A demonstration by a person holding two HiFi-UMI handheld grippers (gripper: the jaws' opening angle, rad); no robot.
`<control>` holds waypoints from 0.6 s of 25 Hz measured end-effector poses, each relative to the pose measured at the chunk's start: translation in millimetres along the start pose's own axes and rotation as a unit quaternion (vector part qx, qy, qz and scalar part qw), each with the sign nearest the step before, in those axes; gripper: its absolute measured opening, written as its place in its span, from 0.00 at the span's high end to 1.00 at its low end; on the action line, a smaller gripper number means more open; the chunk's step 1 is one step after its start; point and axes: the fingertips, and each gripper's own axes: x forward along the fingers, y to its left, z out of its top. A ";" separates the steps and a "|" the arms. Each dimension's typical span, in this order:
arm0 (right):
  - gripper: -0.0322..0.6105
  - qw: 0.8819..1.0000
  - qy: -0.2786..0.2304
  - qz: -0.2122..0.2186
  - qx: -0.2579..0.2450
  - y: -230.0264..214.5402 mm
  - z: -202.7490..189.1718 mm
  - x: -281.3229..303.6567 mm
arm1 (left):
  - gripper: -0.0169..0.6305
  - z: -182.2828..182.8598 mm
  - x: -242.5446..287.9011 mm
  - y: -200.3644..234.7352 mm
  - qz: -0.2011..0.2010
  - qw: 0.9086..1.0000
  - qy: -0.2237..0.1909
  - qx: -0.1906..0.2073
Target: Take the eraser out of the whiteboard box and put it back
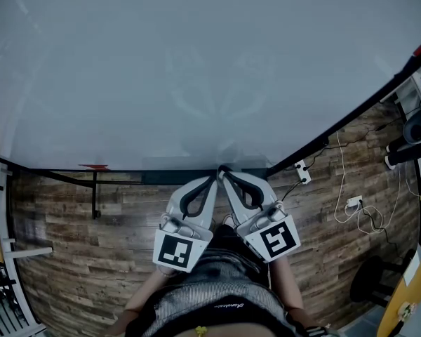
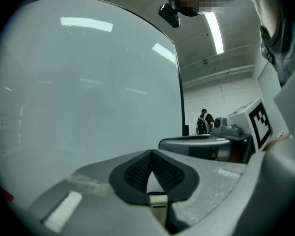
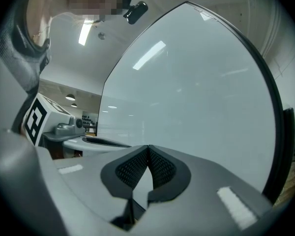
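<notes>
standing closest to the head camera in a grey top (image 1: 217,304), forearms reaching forward on either side.

facing a wide, pale whiteboard (image 1: 196,62), taking up the upper half of the head view and most of both gripper views.

standing over a wood-plank floor (image 1: 77,244) running beneath the board's dark lower edge.

holding the left gripper (image 2: 151,154) and the right gripper (image 3: 147,147) side by side, tips close together just at a dark tray strip (image 1: 175,177) along the bottom of the board.

pressing the left gripper's jaws together, pads meeting at the tip, gripping nothing.

pressing the right gripper's jaws together in the same way, also gripping nothing.

showing a square-marker cube at the rear of each, left (image 1: 180,249) and right (image 1: 277,239).

seeing loose white cables (image 1: 358,209) and a white power strip (image 1: 302,172) lying on the floor to the right.

not making out the eraser or the inside of the whiteboard box in any view; seeing only a small red thing (image 1: 95,166) at the board's lower edge, well left of the grippers, too small to identify.
</notes>
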 end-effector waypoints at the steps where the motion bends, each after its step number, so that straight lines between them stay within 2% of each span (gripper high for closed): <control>1: 0.95 1.000 -0.002 -0.001 -0.001 -0.1 1.6 0.2 | 0.97 1.1 -0.3 -0.4 0.000 1.000 -0.001 0.003; 15: 0.95 1.000 -0.001 0.004 -0.008 4.6 3.8 2.5 | 0.97 5.4 -1.2 -2.3 0.002 1.000 -0.004 0.003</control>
